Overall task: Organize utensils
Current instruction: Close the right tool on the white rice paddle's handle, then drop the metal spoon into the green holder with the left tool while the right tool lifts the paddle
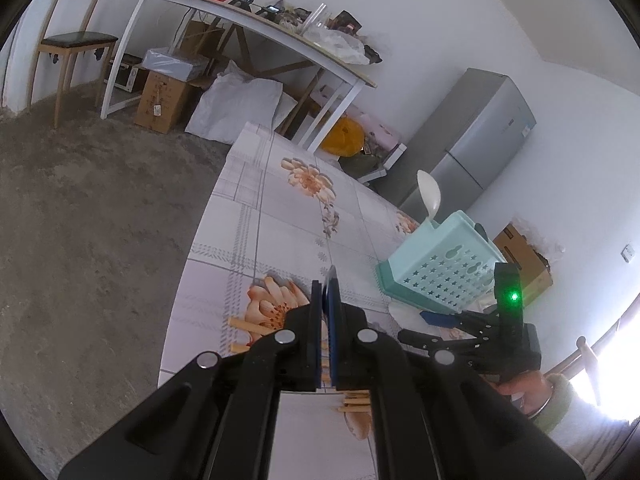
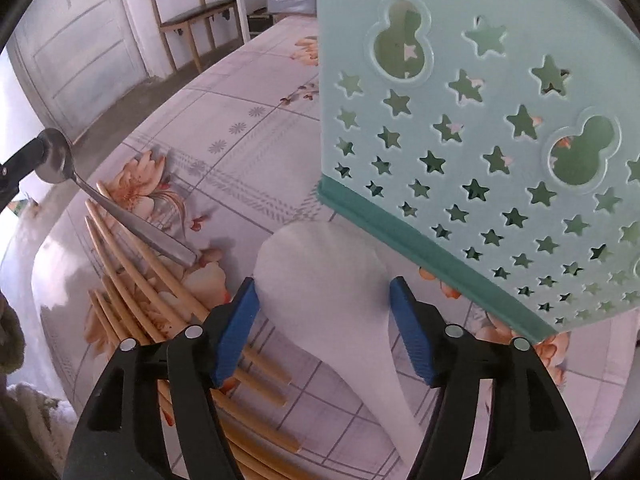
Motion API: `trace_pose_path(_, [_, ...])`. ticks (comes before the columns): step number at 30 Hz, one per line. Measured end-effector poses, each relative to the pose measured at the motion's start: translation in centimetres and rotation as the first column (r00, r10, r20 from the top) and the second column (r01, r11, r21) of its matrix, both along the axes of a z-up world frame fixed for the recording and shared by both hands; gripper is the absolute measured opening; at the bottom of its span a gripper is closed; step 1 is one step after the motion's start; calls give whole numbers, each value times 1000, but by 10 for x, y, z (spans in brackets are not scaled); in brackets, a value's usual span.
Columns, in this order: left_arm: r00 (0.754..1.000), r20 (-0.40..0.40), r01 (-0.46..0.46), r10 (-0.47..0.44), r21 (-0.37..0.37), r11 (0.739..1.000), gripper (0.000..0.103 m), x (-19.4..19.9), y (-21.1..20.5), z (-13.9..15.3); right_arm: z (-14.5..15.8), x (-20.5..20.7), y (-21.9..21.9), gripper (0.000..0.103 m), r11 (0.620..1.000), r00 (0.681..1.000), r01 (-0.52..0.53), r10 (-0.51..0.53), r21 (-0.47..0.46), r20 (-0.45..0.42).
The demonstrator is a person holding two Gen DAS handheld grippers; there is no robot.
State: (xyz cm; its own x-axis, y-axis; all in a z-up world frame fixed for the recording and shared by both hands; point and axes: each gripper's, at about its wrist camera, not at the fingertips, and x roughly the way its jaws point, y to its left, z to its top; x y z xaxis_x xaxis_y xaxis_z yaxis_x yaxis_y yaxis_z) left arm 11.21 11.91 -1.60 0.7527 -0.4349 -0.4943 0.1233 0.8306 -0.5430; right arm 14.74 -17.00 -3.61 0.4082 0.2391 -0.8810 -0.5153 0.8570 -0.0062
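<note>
My left gripper [image 1: 326, 282] is shut on the bowl of a metal spoon [image 2: 120, 208], whose handle slants down to the flowered tablecloth [image 2: 240, 120]. The right wrist view shows those left fingers [image 2: 20, 160] at its left edge. My right gripper [image 2: 323, 283] is open, its blue pads [image 2: 236, 332] on either side of a white plastic spoon [image 2: 320, 300] lying flat on the table. Just right of it stands a teal star-punched basket [image 2: 480, 140], with another white spoon [image 1: 428, 196] upright inside. Several bamboo chopsticks [image 2: 140, 280] lie on the cloth to the left.
The table's left edge [image 1: 192, 248] drops to a bare floor. Beyond it are a white desk [image 1: 248, 28] piled with clutter, cardboard boxes [image 1: 160, 100], a wooden chair [image 1: 72, 44] and a grey fridge [image 1: 472, 136]. A person's hand [image 1: 524, 388] holds the right gripper.
</note>
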Motion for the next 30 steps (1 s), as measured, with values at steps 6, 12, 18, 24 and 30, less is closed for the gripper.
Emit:
trace_pose_path(6, [1000,1,0,1,-3,1000,2,0,0,0,3,-3,-4,62,1000,1000,-7,7,-3,27])
trace_pose_path(12, [1000,7,2,-2,-2,1000,2,-1,0,2,19,-14,-14,62,997,997,20,-25,76,72])
trace_pose_path(18, [999,46,10,-10,1,1000,2,-5,-4,15,57,-42,-38,62,979,979,32,-71,201,189])
trace_pose_path(24, [993,122,10,-9,0,1000,2,-14,-10,42,80,-66,-66,62,922,944,108,-212,372,252])
trace_pose_path(30, [970,241,27,-28,10,1000,2,-18,-21,86,86,-78,-94,62,838,911,172,-336,518,240])
